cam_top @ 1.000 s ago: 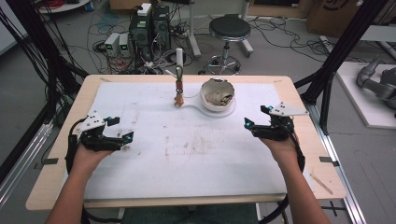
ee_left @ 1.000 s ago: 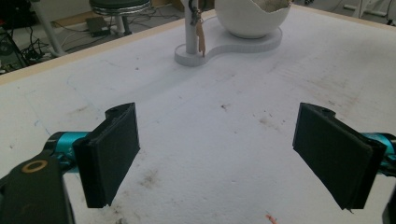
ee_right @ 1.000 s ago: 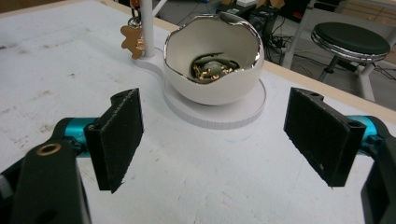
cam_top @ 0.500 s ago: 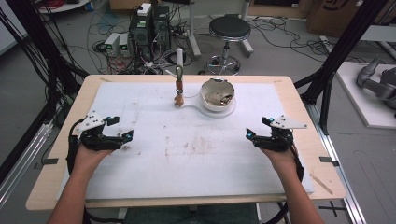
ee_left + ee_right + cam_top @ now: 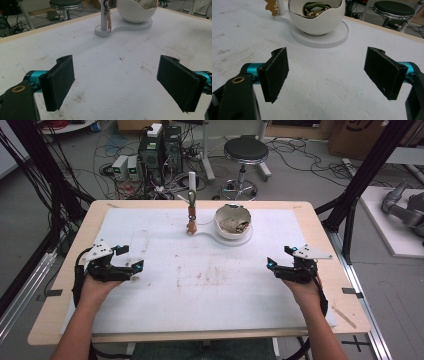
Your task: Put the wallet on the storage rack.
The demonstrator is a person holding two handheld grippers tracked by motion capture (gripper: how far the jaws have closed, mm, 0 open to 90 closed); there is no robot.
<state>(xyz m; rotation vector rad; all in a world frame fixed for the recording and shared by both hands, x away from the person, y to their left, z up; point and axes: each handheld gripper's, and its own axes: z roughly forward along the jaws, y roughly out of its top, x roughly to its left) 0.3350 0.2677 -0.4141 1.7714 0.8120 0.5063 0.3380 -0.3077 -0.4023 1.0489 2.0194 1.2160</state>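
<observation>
Eggshell-shaped white bowl seated on a flat white stand, well ahead of both tongs: ahead and rightward of the left tongs, ahead and leftward of the right tongs, somewhat nearer the right pair. On the same stand, on the bowl's side toward the left tongs, a slim upright post with a key ring and brown charm hanging from it.

Both pairs spread wide, nothing between the jaws, held low over the stained white table cover near its two side edges.

Judged as a ready stance: no reach begun, nothing grasped. Next move probably a long forward reach toward the stand, with jaws apart and lined up on whichever piece is wanted; finer aim needed for the thin hanging charm.

From the right gripper view, a look over the jagged rim into the bowl: olive strap and gold-coloured bits inside. From the left gripper view, mostly the bowl's outer wall, but post and hanging keys plain. From the high view, the spacing of both hands.
</observation>
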